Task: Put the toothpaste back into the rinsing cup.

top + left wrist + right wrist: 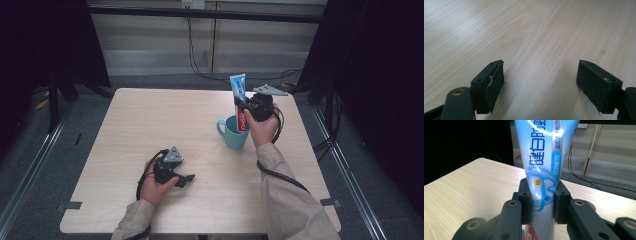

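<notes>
The bench [150,125] is a pale wood-grain top, with dark floor around it and a panelled wall behind. Two sleeved forearms come in from its near edge.

Right of the middle stands a teal mug [234,134], upright, its handle turned to the left in the high view. A tube [240,100] of toothpaste rises from the mug: the red-printed lower end sits at or just inside the mouth, and the flat, crimped blue end points up, the whole leaning slightly. How deep the tube reaches into the mug cannot be told. In the right gripper view the tube [541,170] shows blue and white with printed characters, and widens towards the top.

The right hand-held gripper [243,107] is held just beside the mug's right rim, above the bench. Its jaws are nearly as close as they go and are pressed on the tube from both sides at its narrower part, one pad [525,195] on each face.

The left hand-held gripper [186,179] lies low over the near left part of the bench, well apart from the mug. In the left gripper view its jaws stand wide apart with nothing but bare wood between them; its left pad [495,82] has a frayed edge.
</notes>
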